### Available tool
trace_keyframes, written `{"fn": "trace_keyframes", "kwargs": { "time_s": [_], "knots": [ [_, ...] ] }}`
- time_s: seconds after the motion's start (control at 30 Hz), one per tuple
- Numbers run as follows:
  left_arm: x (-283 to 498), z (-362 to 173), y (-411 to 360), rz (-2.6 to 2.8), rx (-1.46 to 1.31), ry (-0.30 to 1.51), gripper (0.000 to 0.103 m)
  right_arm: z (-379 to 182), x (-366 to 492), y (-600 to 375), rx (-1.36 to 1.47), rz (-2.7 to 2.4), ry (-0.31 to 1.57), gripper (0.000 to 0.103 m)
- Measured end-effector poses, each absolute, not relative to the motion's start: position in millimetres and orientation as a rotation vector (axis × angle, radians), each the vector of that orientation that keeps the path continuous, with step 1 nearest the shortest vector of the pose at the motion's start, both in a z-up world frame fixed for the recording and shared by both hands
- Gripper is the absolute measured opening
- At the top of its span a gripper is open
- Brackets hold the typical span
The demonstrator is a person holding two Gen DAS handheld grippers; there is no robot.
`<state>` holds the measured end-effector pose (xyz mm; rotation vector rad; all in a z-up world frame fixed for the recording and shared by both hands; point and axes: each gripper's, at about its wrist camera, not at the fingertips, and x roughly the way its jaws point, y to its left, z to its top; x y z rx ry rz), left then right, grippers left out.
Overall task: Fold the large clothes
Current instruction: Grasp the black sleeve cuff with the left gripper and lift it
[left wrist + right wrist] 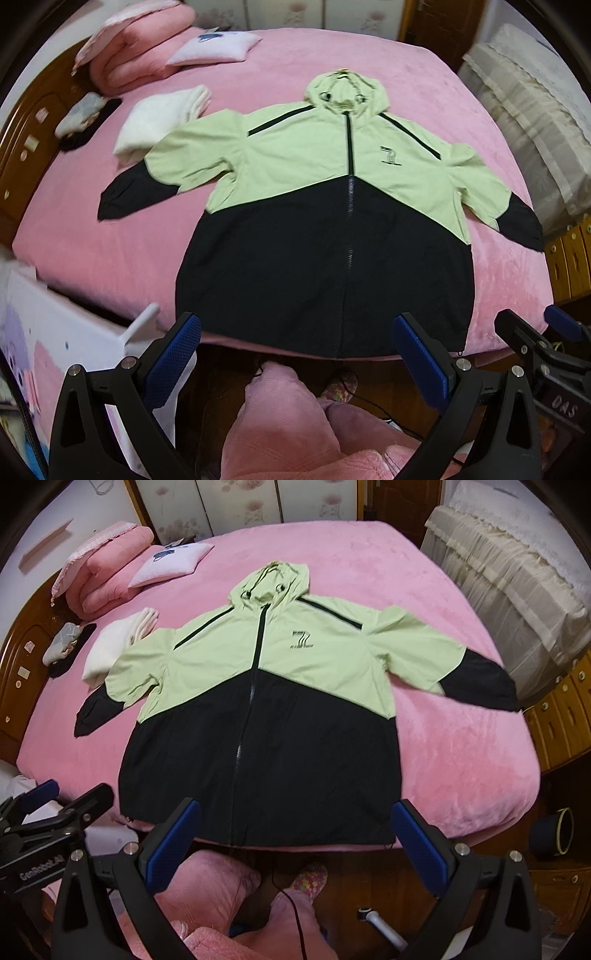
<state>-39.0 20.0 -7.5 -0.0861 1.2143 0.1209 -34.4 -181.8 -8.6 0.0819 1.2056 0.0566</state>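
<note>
1. The jacket [325, 206] lies flat on the pink bed [110, 229], front side up and zipped, hood [341, 92] pointing at the far end, both sleeves spread out to the sides.
2. Top half is light green, bottom half and cuffs are black, and the hem sits right at the near edge of the bed.
3. Left gripper [295, 332] hangs above that hem with its jaws wide apart, holding nothing.
4. Right gripper [295, 812] does the same, jaws spread wide and empty.
5. A folded white towel [118, 646] sits just beside the left sleeve, with pink bedding [107, 572] and a small pillow [170, 563] further back.
</note>
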Motion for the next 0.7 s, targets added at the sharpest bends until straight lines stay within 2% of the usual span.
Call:
{"fn": "trace_keyframes", "kwargs": {
  "time_s": [0.4,0.7],
  "knots": [
    [-49.5,-60.0,122.8,0.234,-0.396,1.359,0.102,-52.6,-10.7,-128.9,-0.105,0.097,1.269,0.103],
    [18.9,-84.5,281.0,0.41,-0.589,1.303,0.102,-79.2,26.2,-49.4,-0.207,0.155,1.345,0.103]
  ]
}}
